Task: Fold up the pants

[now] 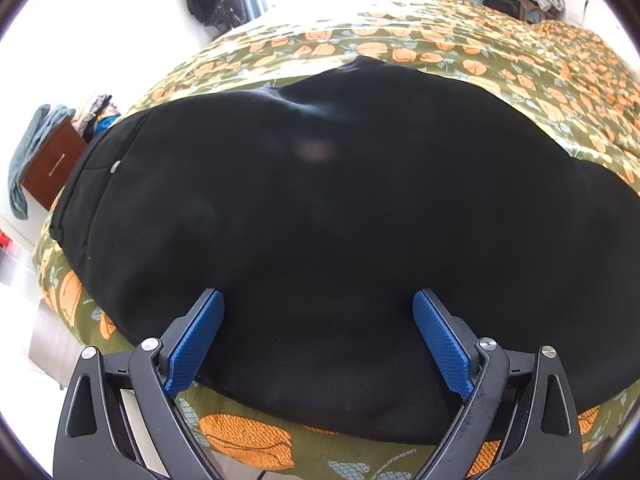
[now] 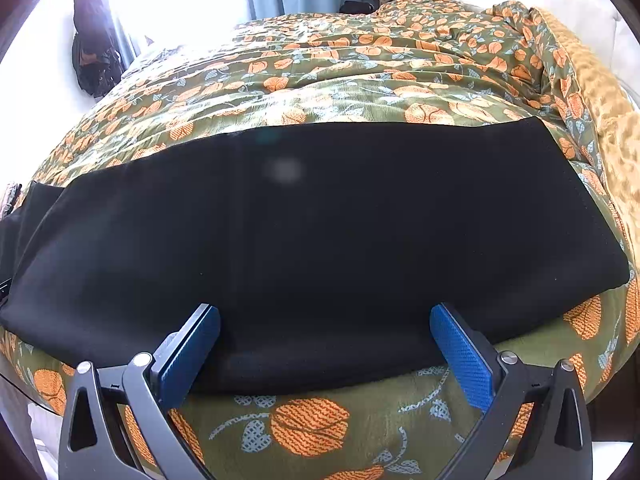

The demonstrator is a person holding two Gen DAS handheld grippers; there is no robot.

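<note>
We see the black pants [image 1: 320, 220] lying flat across the middle of both frames on the flowered bedspread [image 2: 320, 80]. Our left tongs [image 1: 318, 340] and right tongs [image 2: 324, 352] gape wide, holding nothing. The near hem seems layered, so we should pinch every layer before lifting.

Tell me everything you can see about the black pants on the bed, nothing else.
The black pants lie flat on the floral bedspread, along its near edge. The cloth looks soft, matte and thick, like fleece or knit. In the left wrist view the waistband end is at the left, with a small pale dot near it, and one raised wrinkle runs along the far edge. In the right wrist view the straight leg hem is at the right. Both grippers are open over the near edge; whether they touch the cloth cannot be told.
</note>
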